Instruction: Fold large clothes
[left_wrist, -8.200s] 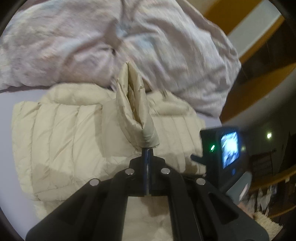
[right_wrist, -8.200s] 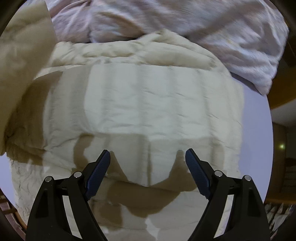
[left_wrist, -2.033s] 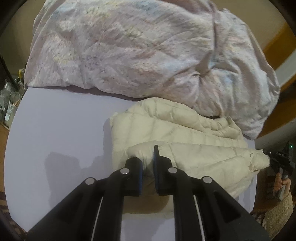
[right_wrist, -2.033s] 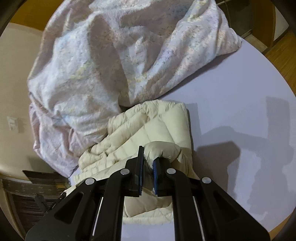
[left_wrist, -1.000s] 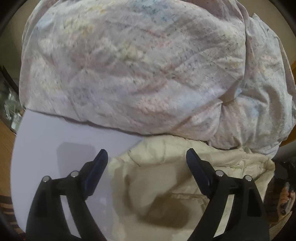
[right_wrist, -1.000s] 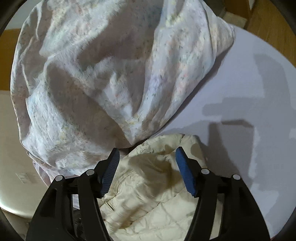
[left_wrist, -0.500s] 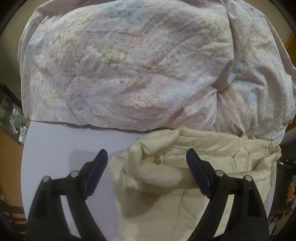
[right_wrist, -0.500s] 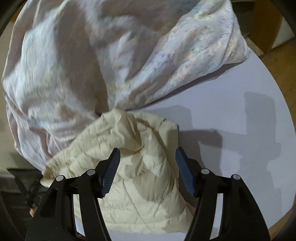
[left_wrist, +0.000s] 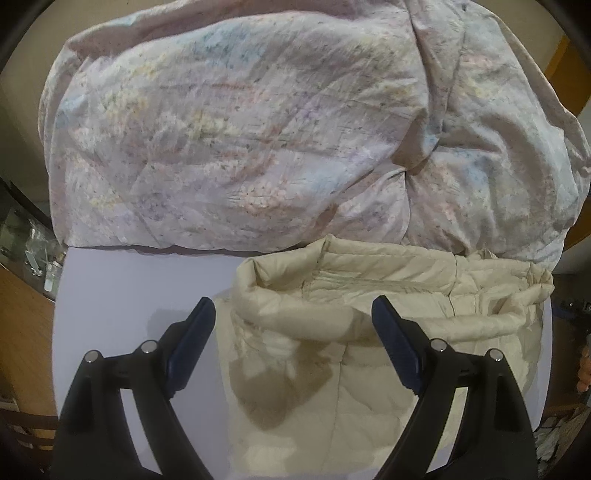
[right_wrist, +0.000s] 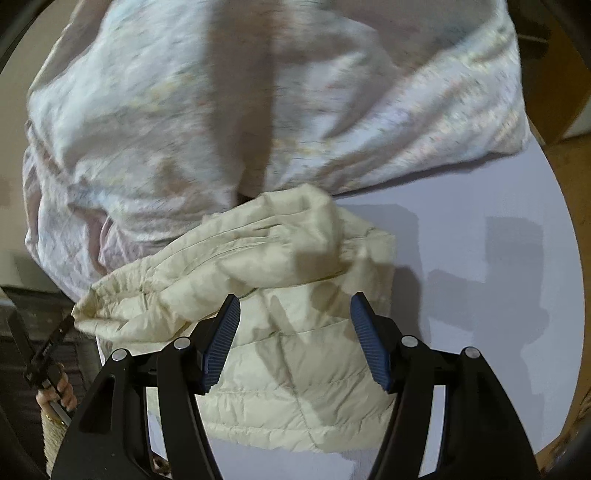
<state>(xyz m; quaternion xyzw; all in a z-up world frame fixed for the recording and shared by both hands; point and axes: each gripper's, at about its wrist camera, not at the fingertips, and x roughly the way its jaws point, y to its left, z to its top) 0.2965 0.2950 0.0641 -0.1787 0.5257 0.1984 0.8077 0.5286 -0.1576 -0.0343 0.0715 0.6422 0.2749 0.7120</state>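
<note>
I held both tongs apart above the cream puffer jacket (left_wrist: 332, 354), gripping nothing: my left tongs (left_wrist: 293, 332) wide over the jacket's left side, my right tongs (right_wrist: 295, 332) less wide over its right side. The jacket lay in a thick bundle at the near edge of the lilac worktop (left_wrist: 140, 288), its far side touching the floral quilt (left_wrist: 258, 129) heaped along the back edge. I judged the folding nearly finished, with the top flap (right_wrist: 266, 240) sitting puffed and crooked instead of flat. The next move, I reckoned, called for pressing that flap down and squaring its edges without dragging the slippery bundle open.
</note>
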